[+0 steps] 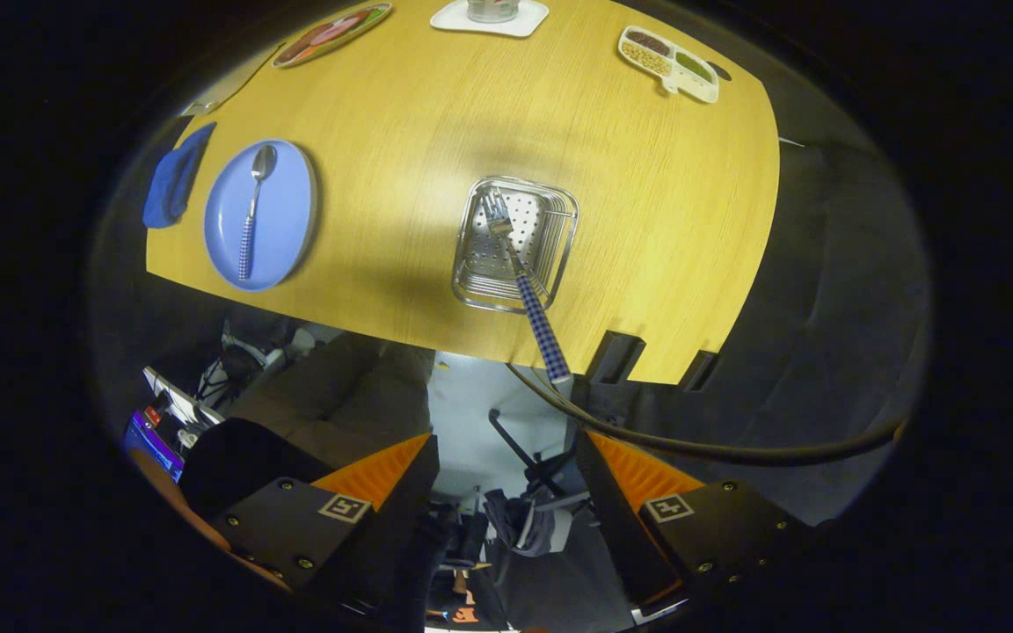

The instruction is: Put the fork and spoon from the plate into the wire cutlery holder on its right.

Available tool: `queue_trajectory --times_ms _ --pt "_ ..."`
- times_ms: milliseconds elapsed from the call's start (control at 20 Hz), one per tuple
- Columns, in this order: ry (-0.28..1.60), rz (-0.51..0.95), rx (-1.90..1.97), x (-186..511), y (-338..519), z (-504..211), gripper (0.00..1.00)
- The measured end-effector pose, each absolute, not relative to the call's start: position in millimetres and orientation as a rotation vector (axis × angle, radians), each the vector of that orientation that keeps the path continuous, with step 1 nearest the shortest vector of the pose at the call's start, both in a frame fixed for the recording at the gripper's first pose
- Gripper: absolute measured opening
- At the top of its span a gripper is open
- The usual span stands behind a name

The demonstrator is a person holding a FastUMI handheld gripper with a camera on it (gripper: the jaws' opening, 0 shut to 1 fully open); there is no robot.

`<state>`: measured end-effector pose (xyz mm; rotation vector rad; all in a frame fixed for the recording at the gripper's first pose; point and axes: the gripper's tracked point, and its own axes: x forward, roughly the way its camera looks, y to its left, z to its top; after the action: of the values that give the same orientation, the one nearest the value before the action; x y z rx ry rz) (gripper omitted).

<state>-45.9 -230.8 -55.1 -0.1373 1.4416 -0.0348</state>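
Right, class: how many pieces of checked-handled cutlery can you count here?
2. A checked-handled metal spoon lies on the round blue plate; a checked-handled metal fork stands in the wire cutlery holder. The gripper is open, holding nothing.

— That round plastic plate (282, 230), it's pale blue?
— Yes, and the steel spoon (252, 211) on it has a blue-and-white checked handle.
— Same check on the silver fork (524, 281)?
— Same. It stands in the shiny silver wire cutlery holder (515, 244). The wooden table (647, 202) is honey-yellow, with a dark blue folded cloth (176, 176).
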Motion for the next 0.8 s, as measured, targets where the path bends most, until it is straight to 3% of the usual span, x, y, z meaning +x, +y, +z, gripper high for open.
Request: queue_trajectory --times_ms 400,800 --pt "1.111 -0.052 -0.022 -55 -140 -69 0.97" --pt "0.974 0.049 0.064 -14 -26 -93 0.98"
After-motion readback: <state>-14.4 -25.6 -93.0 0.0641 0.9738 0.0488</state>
